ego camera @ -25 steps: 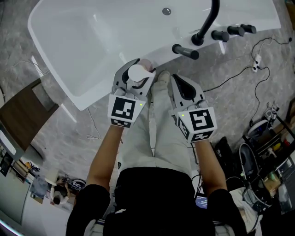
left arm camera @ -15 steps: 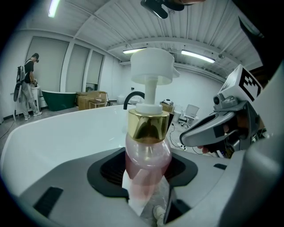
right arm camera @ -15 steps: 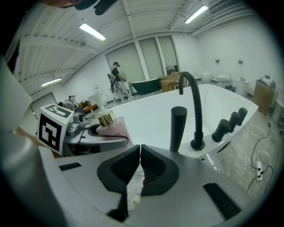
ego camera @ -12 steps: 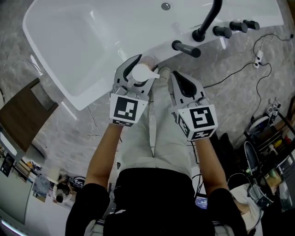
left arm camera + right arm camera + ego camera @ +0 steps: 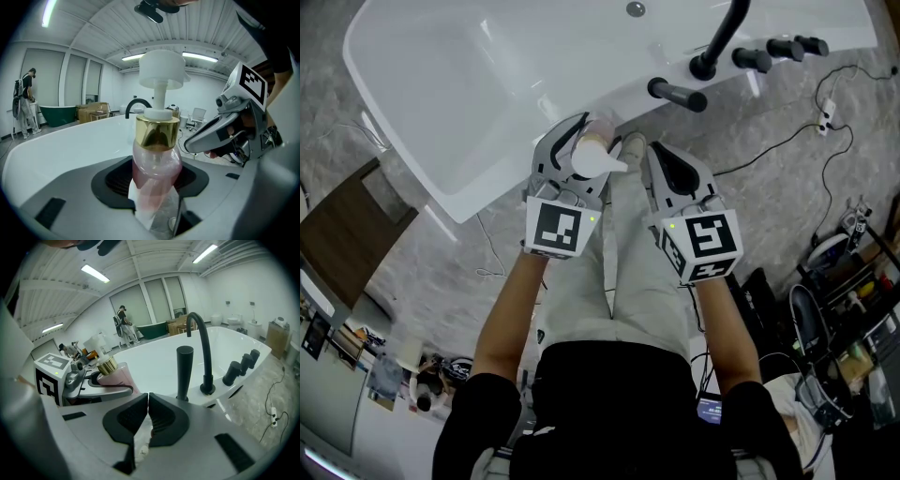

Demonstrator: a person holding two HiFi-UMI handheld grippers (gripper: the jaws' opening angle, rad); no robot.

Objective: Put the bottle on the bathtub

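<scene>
**While the left gripper clasps the pump bottle, the right one is closed on nothing**

Where the near rim of the white bathtub [image 5: 478,199] meets the person's knees, the left gripper [image 5: 581,137] grips a pump bottle [image 5: 157,161] upright between its jaws. The jaws press on the clear pinkish body below the gold collar [image 5: 157,132], and the white pump head [image 5: 162,70] rises above them. Whether the bottle's base touches the rim cannot be told. Just beside it, the right gripper [image 5: 148,414] has its two black jaws pressed together with nothing between them. Farther along the rim stand a black arched faucet [image 5: 719,39], a black hand shower [image 5: 677,95] and a row of black knobs [image 5: 773,51]. A black cable [image 5: 780,148] trails over the grey marbled floor [image 5: 441,262].
</scene>
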